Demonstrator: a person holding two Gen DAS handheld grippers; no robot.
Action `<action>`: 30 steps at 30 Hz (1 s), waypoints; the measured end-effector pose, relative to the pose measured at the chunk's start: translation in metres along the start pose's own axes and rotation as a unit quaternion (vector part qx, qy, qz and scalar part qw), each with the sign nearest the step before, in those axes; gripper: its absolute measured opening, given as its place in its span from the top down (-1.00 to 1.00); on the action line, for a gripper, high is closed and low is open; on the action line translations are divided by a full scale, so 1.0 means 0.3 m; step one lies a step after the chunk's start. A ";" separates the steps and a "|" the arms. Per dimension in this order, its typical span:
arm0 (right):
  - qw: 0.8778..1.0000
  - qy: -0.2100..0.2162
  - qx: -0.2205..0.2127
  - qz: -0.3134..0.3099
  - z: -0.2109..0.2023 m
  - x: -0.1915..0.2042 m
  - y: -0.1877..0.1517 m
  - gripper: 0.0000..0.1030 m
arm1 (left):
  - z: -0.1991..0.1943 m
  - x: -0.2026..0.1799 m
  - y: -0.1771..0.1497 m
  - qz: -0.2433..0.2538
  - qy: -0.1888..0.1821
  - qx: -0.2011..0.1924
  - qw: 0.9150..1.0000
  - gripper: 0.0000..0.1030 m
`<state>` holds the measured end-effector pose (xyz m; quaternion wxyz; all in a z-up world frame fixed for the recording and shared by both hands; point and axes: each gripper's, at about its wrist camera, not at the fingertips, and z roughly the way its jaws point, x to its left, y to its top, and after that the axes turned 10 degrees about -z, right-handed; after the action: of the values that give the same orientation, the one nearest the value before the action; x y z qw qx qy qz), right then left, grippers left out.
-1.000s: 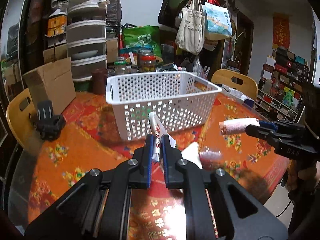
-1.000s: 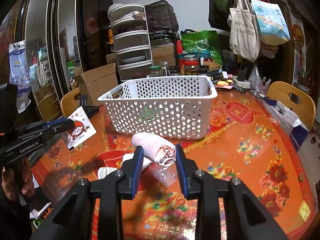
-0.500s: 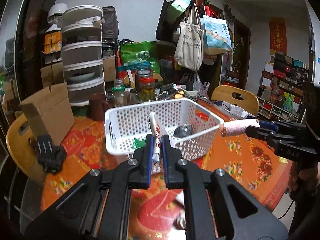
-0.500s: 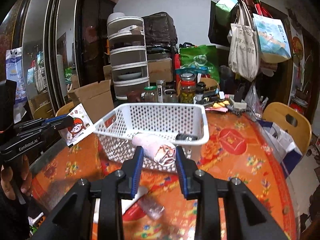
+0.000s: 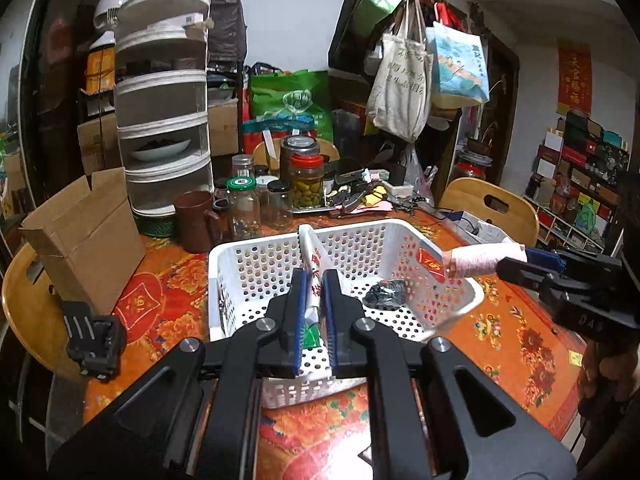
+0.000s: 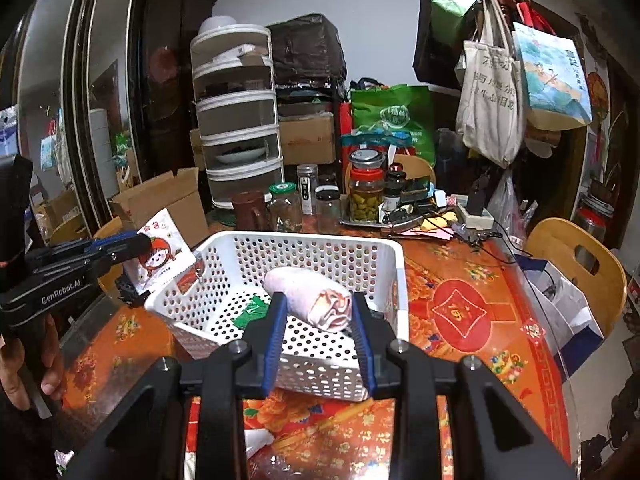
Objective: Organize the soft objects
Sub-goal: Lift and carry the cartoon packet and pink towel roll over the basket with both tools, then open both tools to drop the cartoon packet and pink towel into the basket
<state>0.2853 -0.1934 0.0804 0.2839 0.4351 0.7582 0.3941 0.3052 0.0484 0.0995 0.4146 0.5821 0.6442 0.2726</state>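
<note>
Over basket (image 6: 384,264): left claw (image 5: 314,280) pinches packet (image 5: 310,252).

left wrist: down-forward | right wrist: same | shared: white basket (image 5: 460,280)

Cluttered home dining room: pickle jars (image 5: 306,182), tote bags (image 5: 402,88)

The basket (image 5: 256,256) was white plastic, perforated with round holes. The tablecloth (image 6: 460,312) was orange-red with floral motifs and red medallions. The rolled cloth (image 6: 308,296) was pale pink. The packet (image 6: 164,256) was white with a red cartoon figure. Both the left gripper (image 5: 314,280) and the right gripper (image 6: 318,312) were black with blue pads.
</note>
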 end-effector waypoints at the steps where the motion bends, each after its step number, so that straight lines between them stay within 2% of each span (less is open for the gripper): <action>1: 1.000 -0.002 0.006 -0.002 0.018 -0.003 0.007 0.40 | 0.022 0.001 0.011 -0.001 0.002 0.004 1.000 0.85; 8: 0.999 0.000 0.054 -0.002 0.170 -0.026 0.032 0.40 | 0.189 -0.005 0.047 -0.005 0.011 0.048 0.999 0.85; 14: 0.996 0.002 0.093 0.002 0.304 -0.038 0.044 0.40 | 0.367 0.000 0.046 -0.012 0.029 0.101 0.994 0.85; 23: 0.988 0.003 0.157 -0.005 0.485 -0.031 0.029 0.40 | 0.628 0.034 -0.016 -0.007 0.077 0.202 0.976 0.85; 30: 0.983 0.004 0.185 -0.013 0.557 -0.019 0.004 0.40 | 0.700 0.059 -0.054 -0.006 0.094 0.235 0.968 0.84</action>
<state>0.4176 -0.1395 -0.0062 0.2003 0.4683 0.8249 0.2452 0.4759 0.0353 -0.0244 0.2058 0.6310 0.7296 0.1648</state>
